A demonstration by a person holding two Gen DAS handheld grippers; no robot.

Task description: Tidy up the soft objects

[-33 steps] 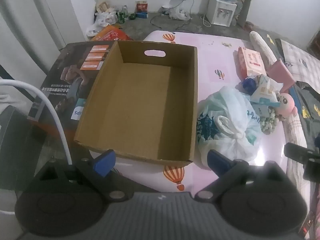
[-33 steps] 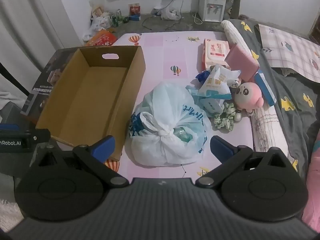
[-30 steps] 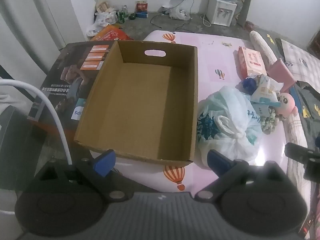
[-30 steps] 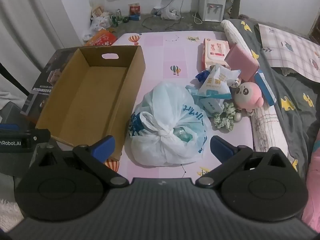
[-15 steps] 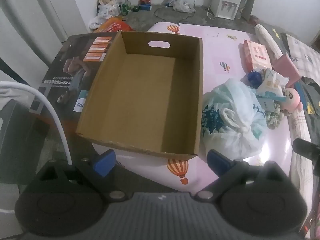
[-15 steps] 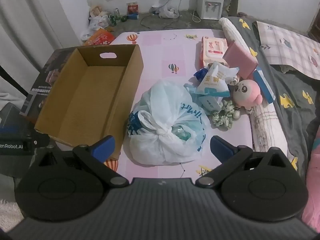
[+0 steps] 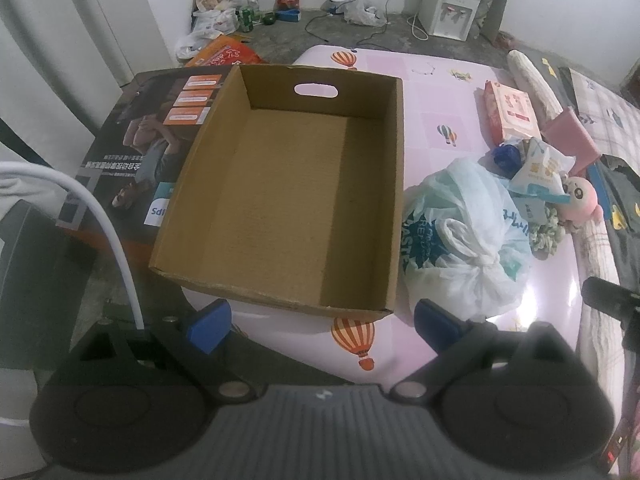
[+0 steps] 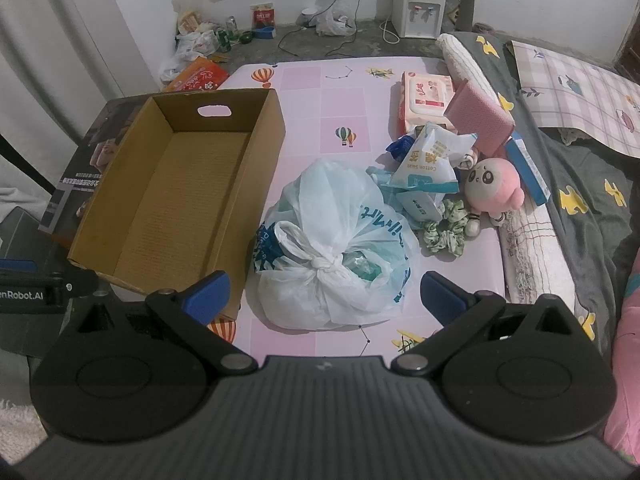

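Both views have drawn back slightly since a second ago; no item has shifted. Left hand-held gripper (image 7: pixel 322 322): jaws wide, holding nothing, hovering at the near end of the cardboard box (image 7: pixel 280 184). Right hand-held gripper (image 8: pixel 324 292): jaws wide, holding nothing, hovering just near of the knotted plastic bag (image 8: pixel 332 248). Cardboard box: open-topped, nothing inside, on the left of the pink mat (image 8: pixel 344 96), handle cut-out in its far wall. Plastic bag: white, tied, just right of the box. Far right of the bag, clustered: cotton swab packet (image 8: pixel 428 160), wet wipes pack (image 8: pixel 426 96), pink sponge block (image 8: pixel 482 116), pink plush toy (image 8: pixel 494 186), green scrunchie (image 8: pixel 446 230).
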